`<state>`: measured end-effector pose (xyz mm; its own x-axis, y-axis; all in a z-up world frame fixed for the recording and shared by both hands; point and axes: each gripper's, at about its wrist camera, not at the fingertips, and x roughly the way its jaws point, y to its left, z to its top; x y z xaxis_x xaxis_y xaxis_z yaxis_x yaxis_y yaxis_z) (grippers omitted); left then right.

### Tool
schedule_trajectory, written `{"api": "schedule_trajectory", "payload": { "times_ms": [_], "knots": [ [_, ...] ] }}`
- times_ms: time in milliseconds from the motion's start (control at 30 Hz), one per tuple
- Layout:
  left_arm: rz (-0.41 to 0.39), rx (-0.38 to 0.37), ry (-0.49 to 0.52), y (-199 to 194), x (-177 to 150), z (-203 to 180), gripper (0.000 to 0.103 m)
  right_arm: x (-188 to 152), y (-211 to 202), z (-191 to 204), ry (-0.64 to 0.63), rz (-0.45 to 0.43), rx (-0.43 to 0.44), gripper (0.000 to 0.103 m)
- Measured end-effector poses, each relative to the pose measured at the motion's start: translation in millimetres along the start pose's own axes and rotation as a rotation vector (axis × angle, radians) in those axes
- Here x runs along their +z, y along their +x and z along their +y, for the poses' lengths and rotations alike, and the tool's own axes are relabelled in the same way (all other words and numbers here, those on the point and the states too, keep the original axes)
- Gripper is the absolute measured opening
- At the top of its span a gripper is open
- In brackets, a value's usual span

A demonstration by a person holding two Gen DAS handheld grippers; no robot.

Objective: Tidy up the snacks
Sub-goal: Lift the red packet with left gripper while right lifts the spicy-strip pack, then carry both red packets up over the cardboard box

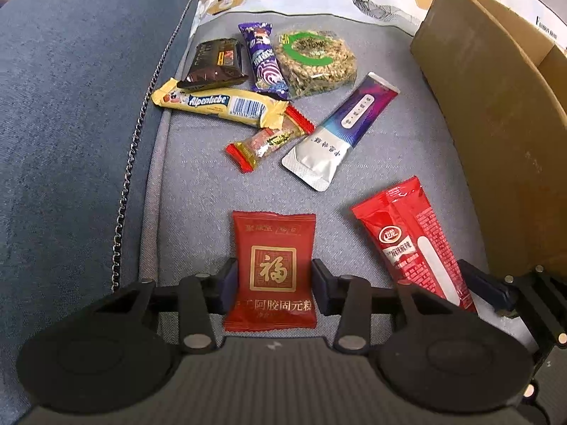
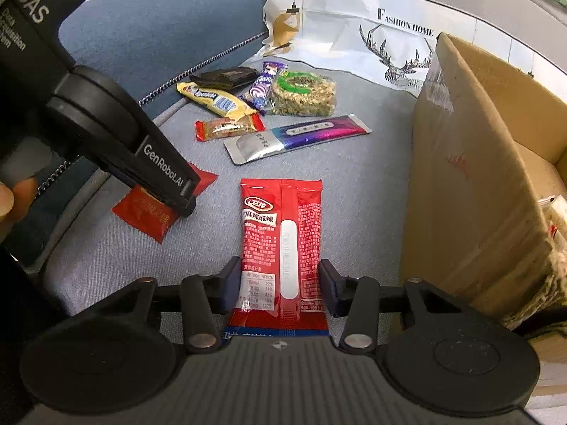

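Left tool (image 1: 273, 276): lowered flat over the grey sofa cushion (image 1: 198, 163), fingers pressed against both side edges of the square dark-red foil sachet (image 1: 274, 265), pinching it.
Right tool (image 2: 278, 283): likewise low and level, fingers pinching the long bright-red snack packet (image 2: 283, 233).
Brown cardboard box (image 2: 471, 194): just right of that packet.
Other wrapped snacks (image 1: 269, 88): scattered farther back on the cushion.

Grey sofa cushion (image 1: 198, 163) — printed pillow (image 2: 354, 17)
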<state>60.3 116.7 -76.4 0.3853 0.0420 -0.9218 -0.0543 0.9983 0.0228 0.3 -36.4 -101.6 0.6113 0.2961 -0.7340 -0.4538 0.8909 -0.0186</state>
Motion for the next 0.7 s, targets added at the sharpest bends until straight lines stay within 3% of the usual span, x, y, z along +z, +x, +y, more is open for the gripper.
{"api": "schedule_trajectory", "payload": {
  "times_ms": [200,700],
  "knots": [
    [-0.075,-0.018,-0.013,-15.3,-1.5,1.7,0.047,1.3,-10.5,0.8,-0.005,-0.044,-0.010,0.048],
    [-0.349,-0.066,-0.062,-65.0,-16.3,7.5,0.047,4.1,-64.8,6.0,-0.072,-0.289,-0.033,0.048]
  ]
}}
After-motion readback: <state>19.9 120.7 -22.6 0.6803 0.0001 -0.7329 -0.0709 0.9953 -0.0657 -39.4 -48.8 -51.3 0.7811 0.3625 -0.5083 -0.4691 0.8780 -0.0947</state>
